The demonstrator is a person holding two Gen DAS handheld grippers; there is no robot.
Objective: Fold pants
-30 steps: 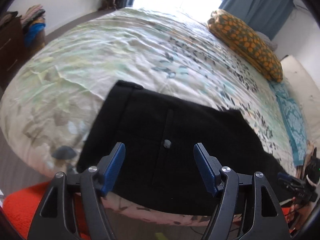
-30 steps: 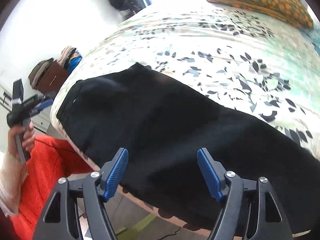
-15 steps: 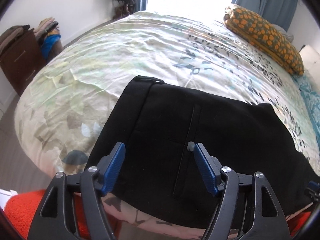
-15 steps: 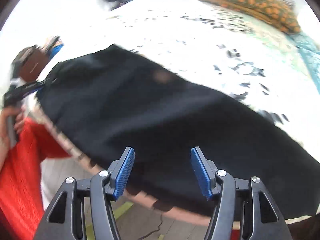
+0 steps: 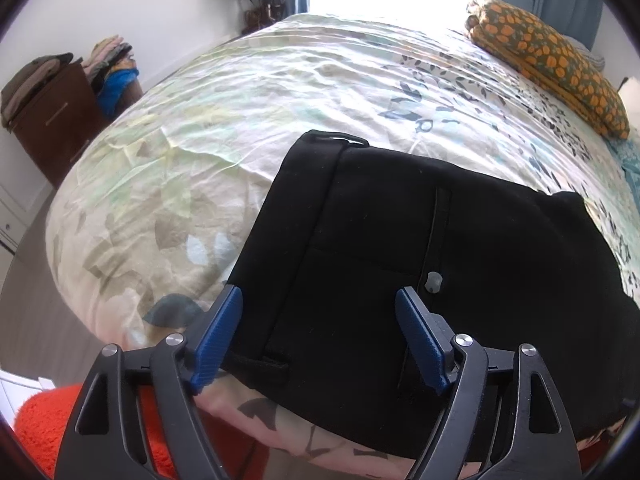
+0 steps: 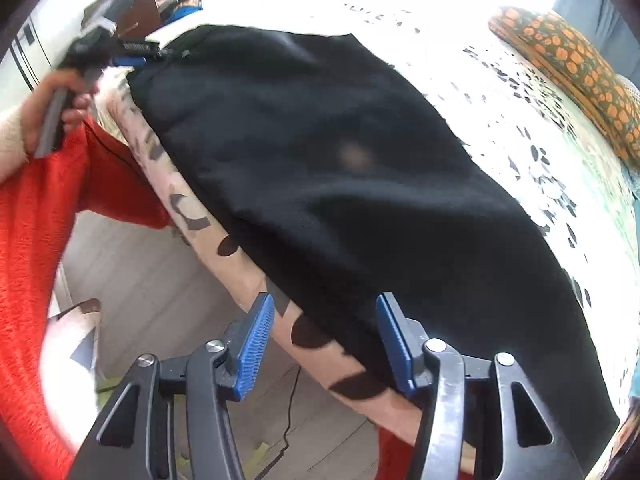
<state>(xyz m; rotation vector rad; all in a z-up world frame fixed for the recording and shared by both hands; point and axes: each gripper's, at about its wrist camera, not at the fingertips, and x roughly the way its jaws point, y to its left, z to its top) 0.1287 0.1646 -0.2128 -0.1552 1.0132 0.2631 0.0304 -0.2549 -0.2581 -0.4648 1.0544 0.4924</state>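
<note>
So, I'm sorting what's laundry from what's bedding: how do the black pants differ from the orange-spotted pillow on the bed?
The black pants are plain black; the orange-spotted pillow is olive with orange spots. The pants lie flat at the bed's near edge, between both claws' fingers; the pillow sits plump at the far side. The pants show a small pale button; the pillow shows none. Both rest on the leaf-print bedspread.

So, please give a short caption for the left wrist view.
Left gripper opening above the waistband end of black pants on a floral bedspread.
</note>
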